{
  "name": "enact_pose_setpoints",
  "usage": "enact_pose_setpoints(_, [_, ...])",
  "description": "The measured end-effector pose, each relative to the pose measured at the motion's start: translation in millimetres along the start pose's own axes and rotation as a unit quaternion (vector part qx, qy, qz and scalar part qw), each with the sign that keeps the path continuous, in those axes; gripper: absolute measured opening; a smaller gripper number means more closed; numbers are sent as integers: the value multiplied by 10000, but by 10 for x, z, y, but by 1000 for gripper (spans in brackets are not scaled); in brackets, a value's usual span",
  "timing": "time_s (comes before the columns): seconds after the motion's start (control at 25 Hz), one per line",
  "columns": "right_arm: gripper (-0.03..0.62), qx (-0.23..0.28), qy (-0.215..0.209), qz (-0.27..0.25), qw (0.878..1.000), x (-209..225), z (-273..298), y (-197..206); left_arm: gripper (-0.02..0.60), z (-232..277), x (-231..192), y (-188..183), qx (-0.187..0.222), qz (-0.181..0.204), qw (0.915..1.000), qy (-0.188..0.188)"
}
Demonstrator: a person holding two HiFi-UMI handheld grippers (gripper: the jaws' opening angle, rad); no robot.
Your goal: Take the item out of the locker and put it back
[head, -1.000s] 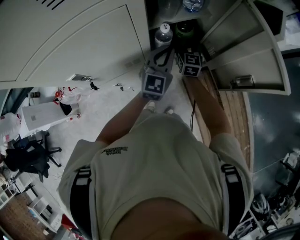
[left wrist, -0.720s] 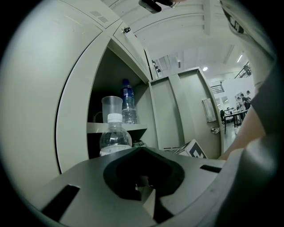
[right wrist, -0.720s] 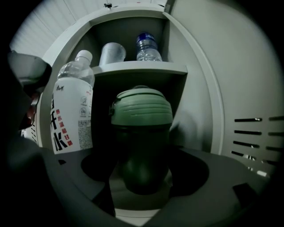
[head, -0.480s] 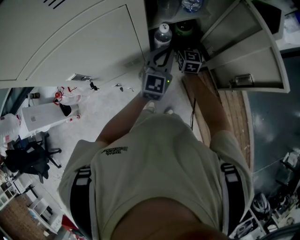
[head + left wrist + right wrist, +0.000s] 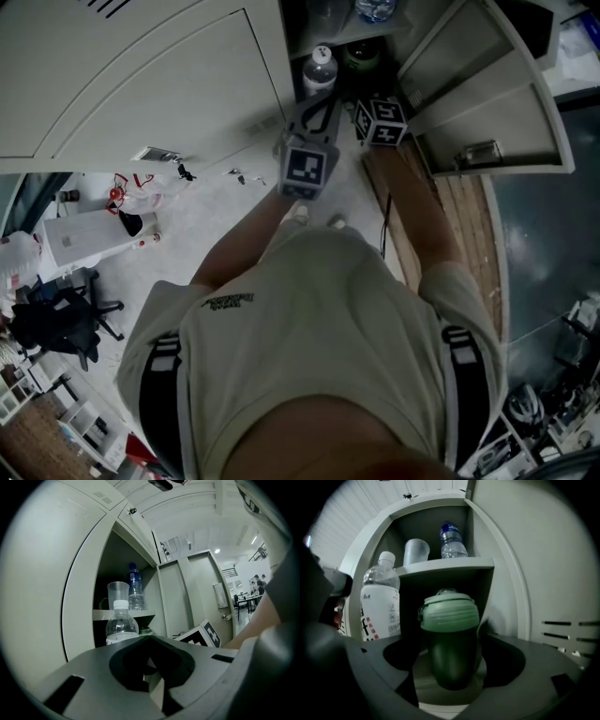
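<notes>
My right tool [image 5: 450, 667] is released: its jaws have just been opening and now stand wide. The green-lidded cup [image 5: 450, 639] stands between them, with a gap showing on either side (neither pad presses on it). The cup is upright on the floor of the locker [image 5: 506, 573], in the lower compartment, close to the front edge.

My left tool [image 5: 150, 653] is clenched with nothing in it. It is held level in front of the open locker, just beside the right tool and outside the compartment.

I count four things inside the locker. There are two bottles. One is a white-labelled bottle [image 5: 380, 604] with a white cap, standing on the locker floor by the left wall, beside the green-lidded cup and apart from it. The other is a water bottle [image 5: 451, 541] with a blue label, toward the right end of the upper shelf [image 5: 454, 564]. There are also two cups: the green-lidded one below, and one clear cup [image 5: 416, 551] toward the left end of that shelf, near the water bottle. One locker door [image 5: 487, 103] is swung open at the right in the head view.
</notes>
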State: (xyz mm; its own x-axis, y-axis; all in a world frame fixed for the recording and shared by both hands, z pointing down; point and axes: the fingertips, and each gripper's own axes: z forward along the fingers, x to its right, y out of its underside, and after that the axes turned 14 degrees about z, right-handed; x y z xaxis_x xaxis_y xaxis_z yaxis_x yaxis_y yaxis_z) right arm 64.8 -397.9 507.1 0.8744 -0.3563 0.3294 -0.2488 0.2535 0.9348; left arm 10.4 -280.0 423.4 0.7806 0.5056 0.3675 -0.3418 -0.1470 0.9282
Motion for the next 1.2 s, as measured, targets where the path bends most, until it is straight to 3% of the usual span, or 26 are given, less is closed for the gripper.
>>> enact_pose_setpoints(0.32, [436,201,-169,-285,9992,-201,-327,-354,14,-55,-43,-70,24,-85,9999,-76])
enact_pose_setpoints(0.48, [431,439,-276,-36,9987,-276,-563,-614,14,-95,-100,-162,45,-94,9999,-114])
enact_pose_setpoints(0.72, [282,1049,-540,8,9930,-485,-968,-1119,14,-152,-229,-413,232,-116,9995,-166])
enact_pose_setpoints(1.2, [68,1937,-1161,-235,9739,-1074,-1822,-1867,14,-378,-394,-1062,739,-34,9971,-191])
